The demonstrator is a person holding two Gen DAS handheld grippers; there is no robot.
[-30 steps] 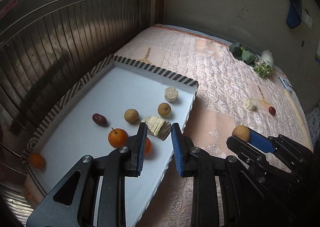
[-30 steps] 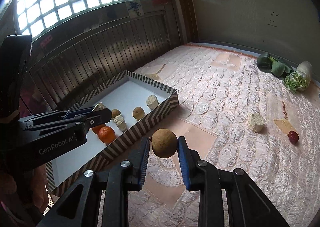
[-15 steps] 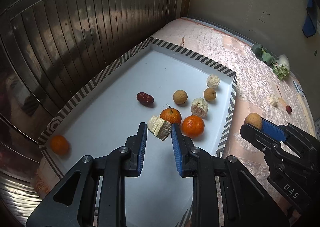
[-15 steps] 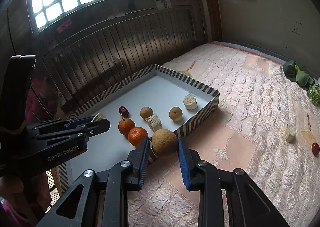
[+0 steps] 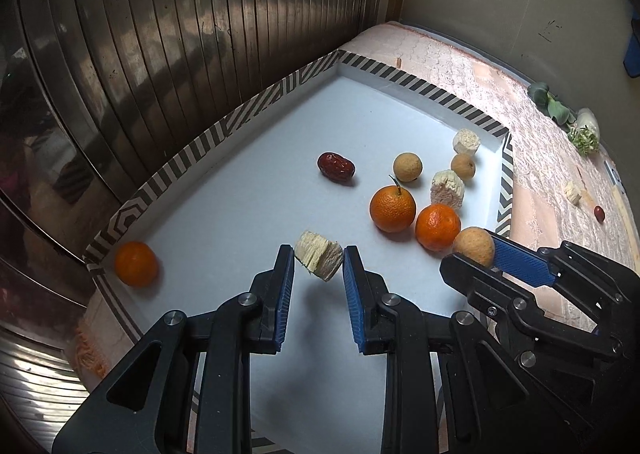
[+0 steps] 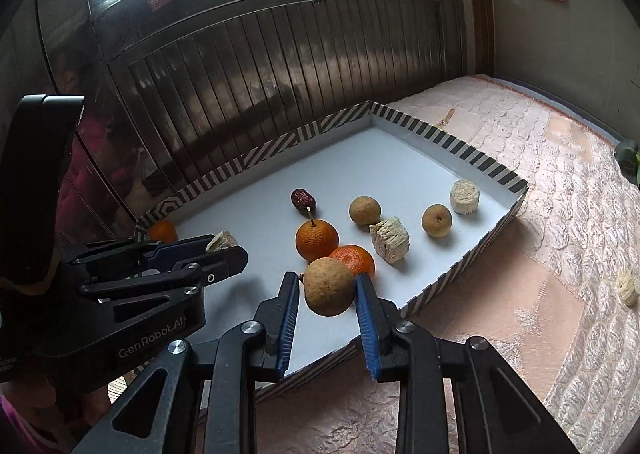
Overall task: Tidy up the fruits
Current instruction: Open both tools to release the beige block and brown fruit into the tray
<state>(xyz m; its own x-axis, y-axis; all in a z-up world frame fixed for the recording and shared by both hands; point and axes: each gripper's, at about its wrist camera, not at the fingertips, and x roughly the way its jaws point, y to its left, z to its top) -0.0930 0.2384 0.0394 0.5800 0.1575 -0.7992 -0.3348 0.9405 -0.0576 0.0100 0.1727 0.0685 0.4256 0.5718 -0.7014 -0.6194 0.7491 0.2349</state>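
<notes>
Both tools are loaded and carried above the striped-rim tray (image 5: 224,125), which rests on the quilted bed (image 6: 560,181); this fits a delivery step, each item brought over the white tray floor before release. The left tool (image 5: 319,262) is clamped on a pale, ridged chunk (image 5: 319,260), held clear of the floor over the tray's near-left area, where open space remains. The right tool (image 6: 328,288) is clamped on a round tan fruit (image 6: 329,286), gripped across its widest part, which should keep a rolling shape from slipping; it hangs just inside the tray's near wall. Already in the tray lie two oranges (image 5: 392,208) touching or nearly touching, a third orange (image 5: 136,264) alone in the near-left corner, a red date (image 5: 336,167), two small tan fruits (image 5: 407,167) and two more pale chunks (image 5: 447,189), one near the far-right corner. Obstruction: the paired oranges sit directly beyond the right tool's load, so a drop there risks knocking them or setting the round fruit rolling; the two tools also work close side by side and could foul each other. Outstanding on the bed, well apart from the tray: another pale chunk (image 5: 573,191), a small red fruit (image 5: 599,213) and leafy greens (image 5: 560,113). The task is judged part done.
</notes>
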